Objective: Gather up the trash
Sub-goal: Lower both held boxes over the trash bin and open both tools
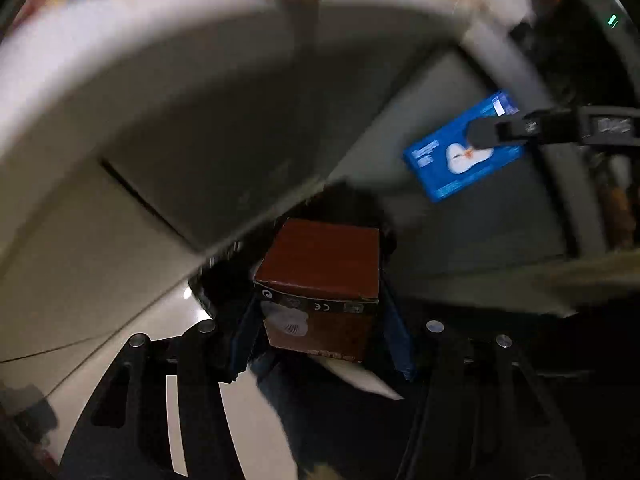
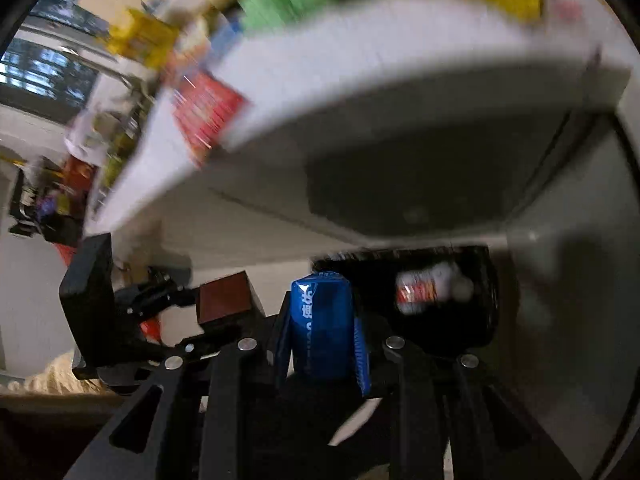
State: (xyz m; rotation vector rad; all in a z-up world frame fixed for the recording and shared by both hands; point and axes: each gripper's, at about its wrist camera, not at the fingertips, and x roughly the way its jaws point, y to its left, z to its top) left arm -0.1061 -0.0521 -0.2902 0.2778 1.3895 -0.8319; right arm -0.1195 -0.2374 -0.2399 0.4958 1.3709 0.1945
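My left gripper (image 1: 320, 320) is shut on a small brown cardboard box (image 1: 320, 276), held in the air below the white table edge (image 1: 120, 60). That box also shows in the right wrist view (image 2: 226, 298), left of centre. My right gripper (image 2: 320, 336) is shut on a flat blue packet (image 2: 320, 328) with white print. The packet also shows in the left wrist view (image 1: 460, 152), at the right, clamped by the other gripper's fingers (image 1: 486, 134). A black bin (image 2: 476, 300) lies just ahead of the right gripper, with a red-labelled bottle (image 2: 424, 288) inside.
The white table (image 2: 360, 80) overhangs above and carries blurred red, green and yellow packages (image 2: 208, 112). Pale glossy floor (image 1: 60, 280) lies to the left. A dark opening (image 1: 344, 208) sits just beyond the brown box. Both views are motion-blurred.
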